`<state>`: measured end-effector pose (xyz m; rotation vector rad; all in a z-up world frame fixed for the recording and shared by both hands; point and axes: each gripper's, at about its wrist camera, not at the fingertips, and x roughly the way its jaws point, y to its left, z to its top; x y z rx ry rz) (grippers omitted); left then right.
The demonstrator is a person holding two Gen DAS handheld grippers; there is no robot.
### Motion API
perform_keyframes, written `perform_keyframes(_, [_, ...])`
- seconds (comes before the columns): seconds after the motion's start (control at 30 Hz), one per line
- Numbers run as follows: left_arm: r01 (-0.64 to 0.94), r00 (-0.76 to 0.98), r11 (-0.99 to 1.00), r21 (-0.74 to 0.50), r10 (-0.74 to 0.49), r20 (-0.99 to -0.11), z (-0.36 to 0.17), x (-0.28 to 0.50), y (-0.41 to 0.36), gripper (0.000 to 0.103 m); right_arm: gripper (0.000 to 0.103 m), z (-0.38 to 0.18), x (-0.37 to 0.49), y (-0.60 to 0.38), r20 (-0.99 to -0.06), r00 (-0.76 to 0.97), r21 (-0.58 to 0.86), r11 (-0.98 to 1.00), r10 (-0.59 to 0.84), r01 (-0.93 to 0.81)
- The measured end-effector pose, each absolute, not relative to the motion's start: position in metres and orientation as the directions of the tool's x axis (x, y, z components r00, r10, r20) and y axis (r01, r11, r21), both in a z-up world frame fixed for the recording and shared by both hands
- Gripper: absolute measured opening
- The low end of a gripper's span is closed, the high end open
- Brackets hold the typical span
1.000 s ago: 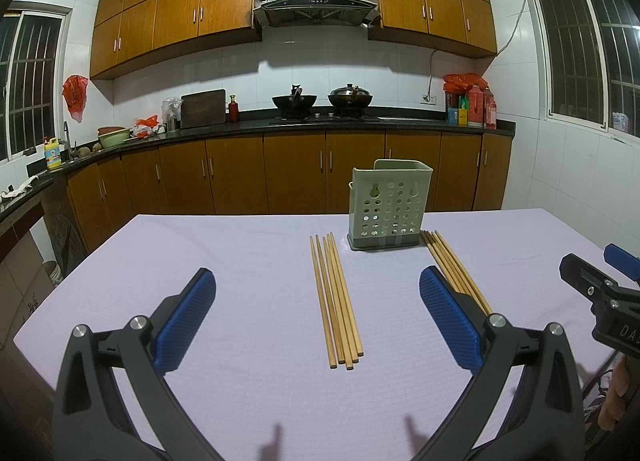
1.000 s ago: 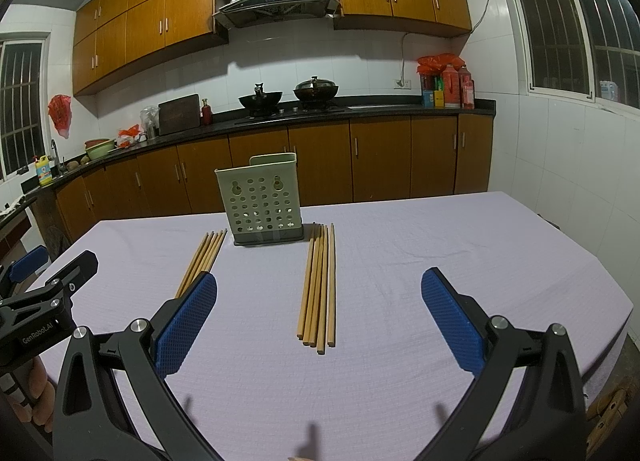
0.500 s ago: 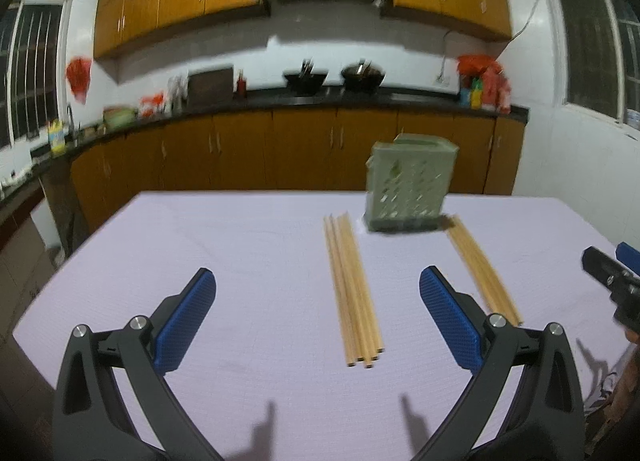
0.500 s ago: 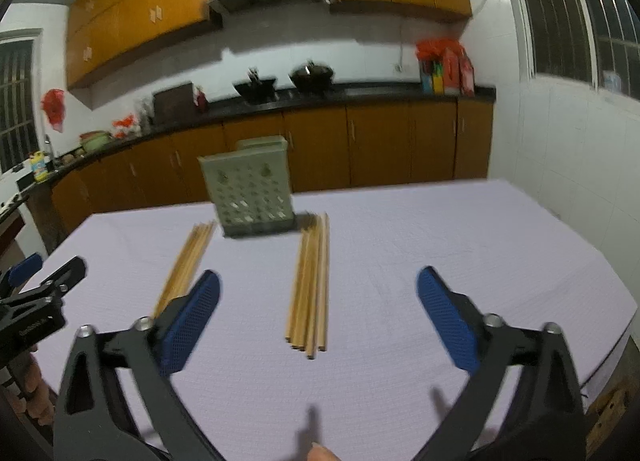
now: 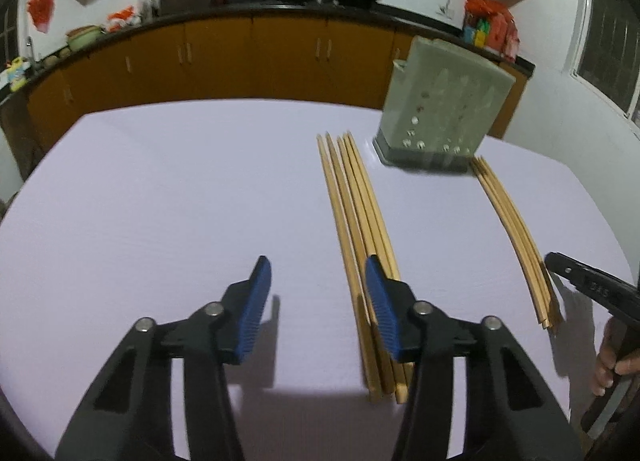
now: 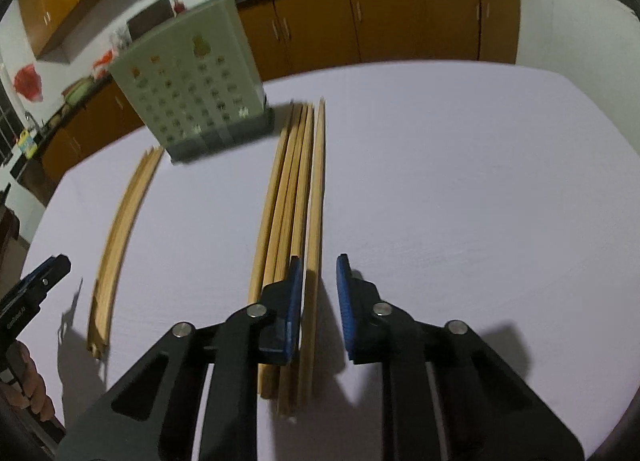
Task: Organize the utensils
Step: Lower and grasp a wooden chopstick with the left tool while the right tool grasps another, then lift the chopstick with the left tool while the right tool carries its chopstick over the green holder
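We see our left gripper (image 5: pixel 316 293) closing with bare tablecloth (image 5: pixel 160 189) between its jaws beside one chopstick bundle (image 5: pixel 360 221), our right gripper (image 6: pixel 318 293) closing narrow around a stick of the other bundle (image 6: pixel 296 197), and the holder (image 6: pixel 192 89) standing beyond.

Lilac-covered table (image 5: pixel 160 201) bears chopsticks (image 5: pixel 356 201) and holder (image 5: pixel 440 109)

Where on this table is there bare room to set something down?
Free: cloth left of the left chopstick bundle to the table edge, and right of the right chopstick bundle. Crowded: the middle strip around the holder.
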<state>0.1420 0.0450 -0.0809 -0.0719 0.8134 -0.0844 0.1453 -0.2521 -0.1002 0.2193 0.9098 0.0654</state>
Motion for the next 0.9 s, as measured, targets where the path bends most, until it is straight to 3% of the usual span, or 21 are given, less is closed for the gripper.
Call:
perform_keyframes(0.1, [0.069,0.657,0.992,-0.106,-0.125,-0.744,-0.091,0.15,0.04,0.036,0.008,-0.104,0.144,-0.25,-0.778,0.616,0.174,0.984,0.121,0.026])
perform_keyframes(0.37, [0.109,0.605,0.986,-0.124,-0.165,-0.779,-0.103,0.165,0.031,0.019,0.008,-0.099,0.135,-0.27,-0.77,0.633,0.174,0.981,0.084,0.081])
perform_keyframes(0.6, [0.122,0.598,0.99,-0.072,-0.131,-0.791,-0.105,0.169,0.024,0.01,0.008,-0.102,0.137,-0.269,-0.766,0.64,0.149,0.986,0.068,0.073])
perform_keyframes(0.9, [0.101,0.612,0.994,-0.03,-0.086,-0.786,-0.107,0.178,0.026,0.008,0.008,-0.105,0.146,-0.263,-0.762,0.645,0.123,0.991,0.056,0.06])
